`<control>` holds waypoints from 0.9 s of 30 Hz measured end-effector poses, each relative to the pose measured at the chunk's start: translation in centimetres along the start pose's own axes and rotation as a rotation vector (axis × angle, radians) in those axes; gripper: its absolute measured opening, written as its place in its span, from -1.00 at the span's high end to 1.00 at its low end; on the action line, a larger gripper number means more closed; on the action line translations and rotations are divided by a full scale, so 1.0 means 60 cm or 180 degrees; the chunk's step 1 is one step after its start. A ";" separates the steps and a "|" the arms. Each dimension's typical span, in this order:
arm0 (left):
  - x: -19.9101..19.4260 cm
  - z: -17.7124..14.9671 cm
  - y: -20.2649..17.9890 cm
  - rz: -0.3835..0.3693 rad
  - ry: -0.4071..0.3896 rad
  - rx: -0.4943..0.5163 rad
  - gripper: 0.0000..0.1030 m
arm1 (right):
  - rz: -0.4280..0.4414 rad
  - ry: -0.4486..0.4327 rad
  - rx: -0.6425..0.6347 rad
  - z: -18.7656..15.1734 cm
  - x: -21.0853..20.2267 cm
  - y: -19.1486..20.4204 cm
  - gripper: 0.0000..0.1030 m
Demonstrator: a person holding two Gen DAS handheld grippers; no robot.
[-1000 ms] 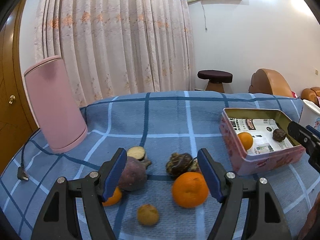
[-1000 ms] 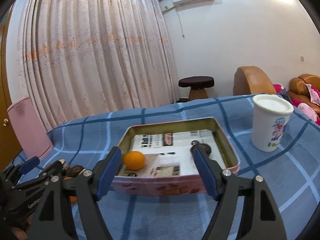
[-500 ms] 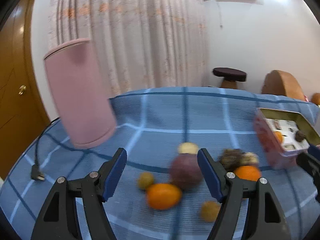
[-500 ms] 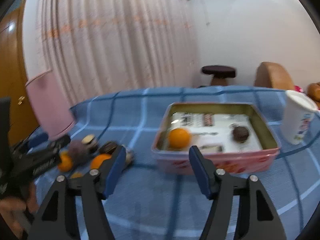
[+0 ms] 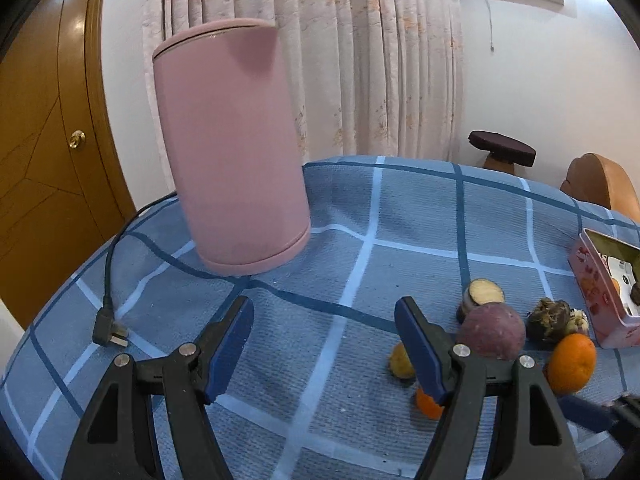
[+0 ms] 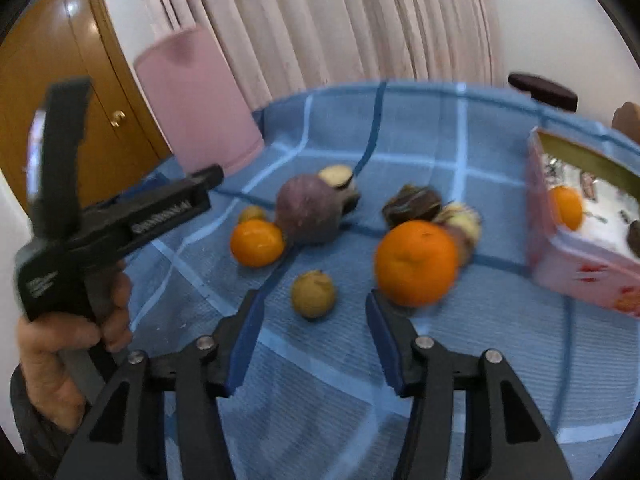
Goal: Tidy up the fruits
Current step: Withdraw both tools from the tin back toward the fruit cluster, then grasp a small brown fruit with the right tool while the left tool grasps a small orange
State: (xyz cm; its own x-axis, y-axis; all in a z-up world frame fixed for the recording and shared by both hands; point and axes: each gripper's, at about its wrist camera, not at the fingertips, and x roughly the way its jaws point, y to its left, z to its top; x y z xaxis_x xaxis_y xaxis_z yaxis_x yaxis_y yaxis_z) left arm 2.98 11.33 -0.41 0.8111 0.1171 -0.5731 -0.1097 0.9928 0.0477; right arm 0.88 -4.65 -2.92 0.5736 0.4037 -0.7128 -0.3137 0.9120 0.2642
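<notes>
In the left wrist view the left gripper has its jaws apart with nothing between them, over bare blue checked cloth on the surface. Beyond and left of the jaws stands a pink cylinder, with a black cord and plug trailing left of it. Right of the jaws lies the fruit: a small yellow-brown fruit just behind the right jaw, a purple round fruit beside it, a cut piece beyond that, a dark lumpy fruit, and a large orange. The pink tin sits at the far right edge.

In the right wrist view, which is blurred, the right gripper also has its jaws apart and empty. The person's left hand and its tool are far left. A small orange lies ahead and left of the jaws, touching the purple fruit. Another small brownish fruit sits between the jaw tips, just ahead. The large orange is just beyond the right jaw. The tin, farther right, holds an orange.
</notes>
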 end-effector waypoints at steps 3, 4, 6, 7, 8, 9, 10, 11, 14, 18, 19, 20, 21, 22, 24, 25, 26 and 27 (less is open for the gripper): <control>-0.003 0.001 0.001 -0.0029 -0.0009 0.0018 -0.44 | -0.0042 0.0056 0.0018 0.007 0.016 0.002 0.21; -0.004 0.001 0.000 -0.0061 -0.0009 0.0028 -0.44 | -0.0056 0.0074 0.0010 0.009 0.017 0.001 0.27; -0.005 0.000 -0.006 -0.0155 0.0007 0.0084 -0.44 | -0.0073 0.0102 -0.0025 0.008 0.017 0.000 0.43; -0.004 -0.002 -0.008 -0.0192 0.0023 0.0127 -0.44 | -0.0054 0.0110 -0.0043 0.005 0.013 0.000 0.43; -0.003 -0.005 -0.016 -0.0263 0.0061 0.0202 -0.44 | -0.0030 0.0089 -0.0042 0.003 0.008 -0.001 0.43; -0.002 -0.007 -0.023 -0.0337 0.0105 0.0267 -0.44 | -0.0007 0.0021 -0.0027 0.001 -0.002 -0.003 0.43; 0.001 -0.011 -0.031 -0.0424 0.0159 0.0347 -0.44 | -0.0013 -0.0069 -0.0031 0.000 -0.015 -0.005 0.43; 0.002 -0.015 -0.040 -0.0495 0.0200 0.0422 -0.44 | -0.0028 -0.0164 -0.0036 0.002 -0.026 -0.005 0.43; -0.002 -0.022 -0.063 -0.0659 0.0234 0.0602 -0.44 | -0.0083 -0.0468 -0.0015 0.004 -0.066 -0.013 0.43; 0.002 -0.030 -0.090 -0.0708 0.0331 0.0784 -0.44 | -0.0246 -0.0722 0.0073 0.013 -0.094 -0.033 0.43; 0.003 -0.031 -0.092 -0.0734 0.0341 0.0792 -0.44 | -0.0260 -0.0733 0.0099 0.014 -0.096 -0.037 0.43; 0.004 -0.031 -0.093 -0.0767 0.0358 0.0777 -0.44 | -0.0266 -0.0737 0.0130 0.014 -0.098 -0.041 0.43; 0.005 -0.030 -0.093 -0.0815 0.0382 0.0751 -0.44 | -0.0265 -0.0732 0.0159 0.015 -0.098 -0.045 0.43; 0.007 -0.030 -0.093 -0.0860 0.0406 0.0726 -0.44 | -0.0258 -0.0722 0.0180 0.015 -0.098 -0.047 0.43; 0.011 -0.031 -0.094 -0.0908 0.0445 0.0724 -0.44 | -0.0264 -0.0714 0.0178 0.015 -0.099 -0.046 0.43; 0.013 -0.034 -0.098 -0.0922 0.0490 0.0759 -0.44 | -0.0270 -0.0715 0.0166 0.014 -0.100 -0.045 0.43; 0.012 -0.037 -0.101 -0.0942 0.0532 0.0790 -0.44 | -0.0284 -0.0723 0.0146 0.014 -0.101 -0.043 0.43; 0.011 -0.039 -0.105 -0.0980 0.0565 0.0822 -0.44 | -0.0295 -0.0732 0.0135 0.018 -0.097 -0.042 0.43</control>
State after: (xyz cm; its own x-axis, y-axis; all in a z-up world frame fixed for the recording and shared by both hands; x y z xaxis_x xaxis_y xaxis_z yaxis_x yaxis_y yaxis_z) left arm 2.86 5.11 -3.04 0.6697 -0.1689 -0.7231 0.2874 0.9569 0.0426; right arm -0.83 -9.24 1.28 0.7571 0.3196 -0.5698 -0.2225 0.9462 0.2350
